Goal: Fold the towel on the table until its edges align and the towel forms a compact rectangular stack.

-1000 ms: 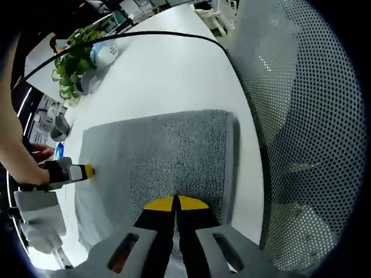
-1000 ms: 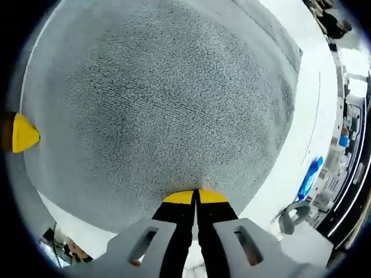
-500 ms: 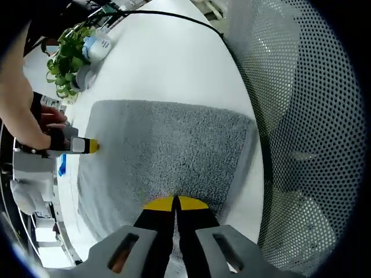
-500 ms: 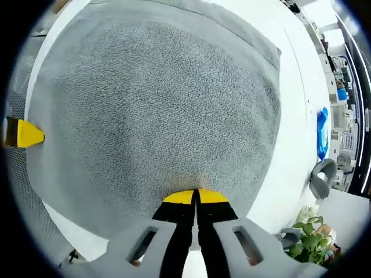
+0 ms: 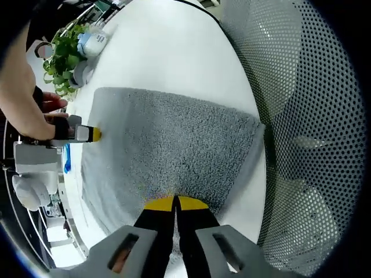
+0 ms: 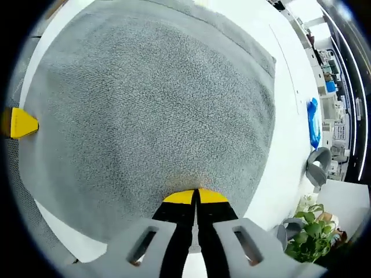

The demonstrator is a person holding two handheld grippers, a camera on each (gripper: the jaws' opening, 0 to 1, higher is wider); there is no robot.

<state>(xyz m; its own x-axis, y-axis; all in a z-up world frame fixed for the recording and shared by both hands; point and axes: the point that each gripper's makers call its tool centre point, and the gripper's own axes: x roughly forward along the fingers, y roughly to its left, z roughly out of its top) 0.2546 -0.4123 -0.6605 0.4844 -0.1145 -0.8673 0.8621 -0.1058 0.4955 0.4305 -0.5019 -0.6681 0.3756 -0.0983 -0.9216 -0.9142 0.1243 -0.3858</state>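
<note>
Grey towel [image 5: 174,150] spread flat on the white tabletop [image 5: 168,52], pinched at one edge by the left tongs [image 5: 175,202] and at the adjoining edge by the right tongs [image 6: 196,196], yellow tips pressed together, potted plant [image 5: 61,49] near the far corner.

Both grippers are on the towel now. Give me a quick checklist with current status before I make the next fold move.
1. Left gripper shut on the grey towel edge: ok.
2. Right gripper shut on the towel edge: ok.
3. Towel lies flat on the white table, no bunching between the grips: ok.
4. Towel clear of the potted plant and blue item: ok.
5. Towel edge near the mesh chair and the table's rim, could slip off: cannot tell.
6. Layers underneath aligned: cannot tell.
</note>
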